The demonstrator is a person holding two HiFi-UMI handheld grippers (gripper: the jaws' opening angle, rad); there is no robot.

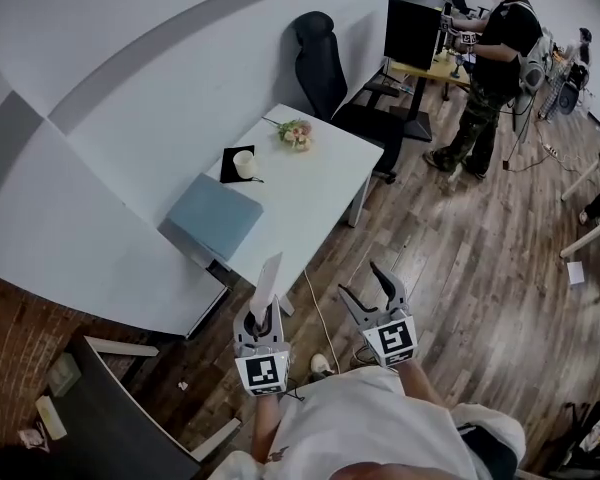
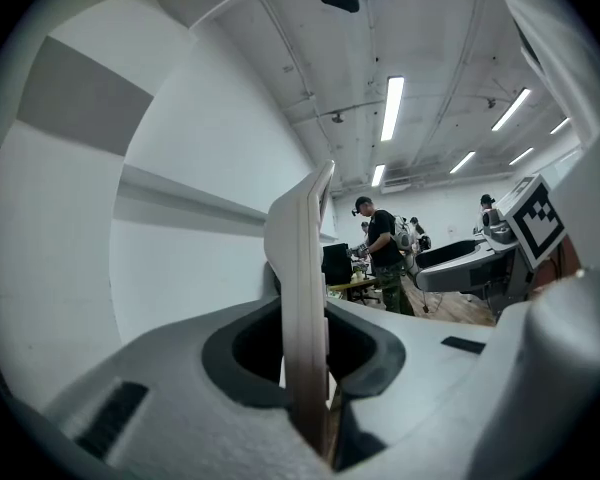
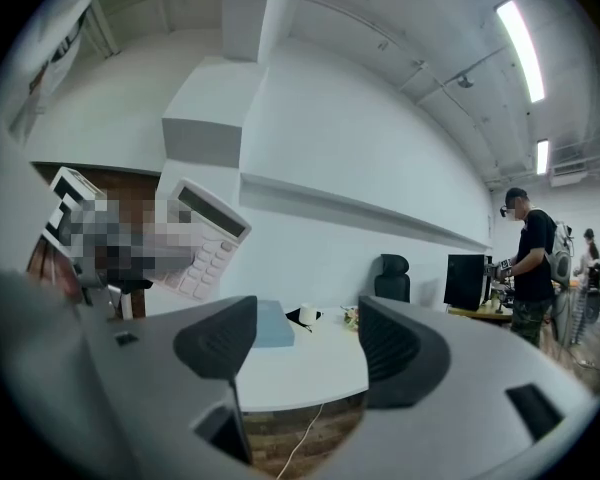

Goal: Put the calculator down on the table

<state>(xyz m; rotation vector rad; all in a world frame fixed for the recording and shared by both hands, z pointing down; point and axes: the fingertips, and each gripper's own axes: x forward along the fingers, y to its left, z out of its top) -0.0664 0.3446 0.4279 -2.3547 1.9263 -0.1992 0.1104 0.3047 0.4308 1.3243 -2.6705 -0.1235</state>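
Left gripper (image 1: pixel 264 315) clamps the calculator (image 1: pixel 266 280) upright; right gripper (image 1: pixel 358 279), at its 3 o'clock, gapes empty; table (image 1: pixel 325 183) at 12 o'clock.

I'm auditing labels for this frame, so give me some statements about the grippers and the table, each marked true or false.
1. The left gripper is shut on the flat white calculator. True.
2. The right gripper is holding something. False: its jaws stand apart with nothing between them.
3. A pale blue rectangular pad and a white cup are on the white table. True.
4. The calculator already lies on the table. False: it is held in the left gripper's jaws, off the table.
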